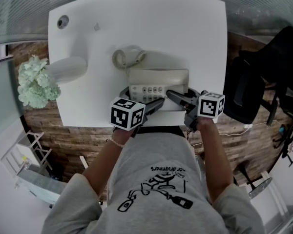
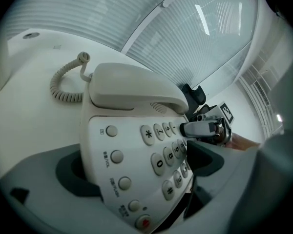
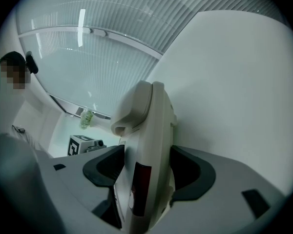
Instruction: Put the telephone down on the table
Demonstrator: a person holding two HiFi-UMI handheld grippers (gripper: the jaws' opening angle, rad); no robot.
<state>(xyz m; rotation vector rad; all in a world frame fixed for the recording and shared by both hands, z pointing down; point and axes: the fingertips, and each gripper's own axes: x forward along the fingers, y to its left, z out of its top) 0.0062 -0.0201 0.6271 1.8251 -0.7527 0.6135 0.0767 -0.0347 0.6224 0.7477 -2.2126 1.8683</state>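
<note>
A cream telephone [image 1: 158,82] with its handset on the cradle and a coiled cord [image 1: 127,57] lies at the near edge of the white table [image 1: 185,28]. My left gripper [image 1: 155,104] straddles its front left corner. In the left gripper view the keypad of the telephone [image 2: 136,150] fills the wide gap between the jaws of my left gripper [image 2: 139,172], and the pads do not seem to press on it. My right gripper [image 1: 175,95] clamps the phone's right edge. In its own view the telephone [image 3: 149,145] stands edge-on, with my right gripper [image 3: 146,174] touching both faces.
A white vase [image 1: 66,69] with pale green flowers [image 1: 34,84] lies at the table's left edge. A round cable hole [image 1: 63,21] sits in the far left corner. A black office chair [image 1: 249,89] stands to the right, and ribbed glass runs behind the table.
</note>
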